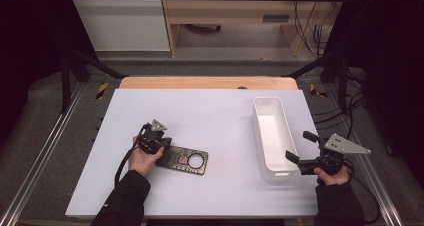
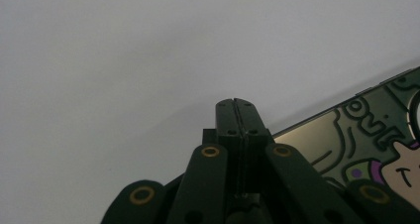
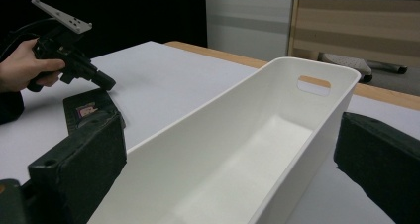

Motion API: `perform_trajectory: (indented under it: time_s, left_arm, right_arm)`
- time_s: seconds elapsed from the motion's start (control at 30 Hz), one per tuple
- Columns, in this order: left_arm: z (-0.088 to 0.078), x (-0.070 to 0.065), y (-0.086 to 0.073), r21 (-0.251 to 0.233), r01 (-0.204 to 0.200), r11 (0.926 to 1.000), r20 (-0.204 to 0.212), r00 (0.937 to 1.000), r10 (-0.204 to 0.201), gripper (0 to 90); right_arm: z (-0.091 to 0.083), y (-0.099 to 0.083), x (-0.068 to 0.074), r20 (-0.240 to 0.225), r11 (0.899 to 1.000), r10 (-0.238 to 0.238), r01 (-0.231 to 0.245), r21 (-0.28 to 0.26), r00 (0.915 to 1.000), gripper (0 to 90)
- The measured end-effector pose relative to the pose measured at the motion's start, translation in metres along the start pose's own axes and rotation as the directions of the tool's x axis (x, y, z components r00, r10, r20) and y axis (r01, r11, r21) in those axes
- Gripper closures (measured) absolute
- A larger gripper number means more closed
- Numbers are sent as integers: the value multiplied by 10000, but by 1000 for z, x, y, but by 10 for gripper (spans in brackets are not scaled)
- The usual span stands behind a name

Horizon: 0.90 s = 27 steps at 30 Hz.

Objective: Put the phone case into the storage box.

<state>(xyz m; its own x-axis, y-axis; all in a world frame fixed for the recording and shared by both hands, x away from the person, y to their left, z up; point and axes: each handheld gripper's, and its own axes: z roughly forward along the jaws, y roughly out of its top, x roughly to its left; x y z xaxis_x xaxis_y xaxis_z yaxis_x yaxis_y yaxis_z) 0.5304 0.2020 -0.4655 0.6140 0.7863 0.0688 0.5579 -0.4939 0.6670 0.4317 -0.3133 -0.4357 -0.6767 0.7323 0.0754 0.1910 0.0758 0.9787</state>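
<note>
The white worktop (image 1: 210, 116) is a smooth matte sheet with a strip of pale wood along its far edge, and most of its centre and far left lie bare. At about 7 o'clock from the middle lies the phone case (image 1: 183, 160), a flat, dark, glossy rectangle with rounded corners, a round camera hole and a cartoon print. The left hand-held gripper (image 1: 161, 145) sits at the case's left end with its jaws pressed fully together; in its own view nothing lies between them, and the case (image 2: 356, 144) runs just beside the tips, though whether they touch it is hard to tell. At 3 o'clock stands the white bin (image 1: 272, 136), a long, narrow, smooth plastic tub with rounded corners and a slot handle at each end, open and bare inside. The right hand-held gripper (image 1: 300, 148) hovers at the bin's near right corner, jaws spread wide to either side of the bin's wall (image 3: 277, 135), gripping nothing.
</note>
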Motion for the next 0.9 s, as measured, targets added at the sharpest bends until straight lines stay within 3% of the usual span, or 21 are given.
perform_trajectory:
  time_s: [0.57, 0.9]
  left_arm:
    - [-6, -4, -2, 388, -349, 9986, 75, 9994, 347, 894]
    - [-14, -9, -11, 396, -508, 9979, 226, 9985, 499, 895]
  right_arm:
    - [-1, 0, 0, -10, 10000, -11, 11, -16, 10000, 4]
    - [-1, 1, 0, -17, 10000, -26, 26, -18, 10000, 4]
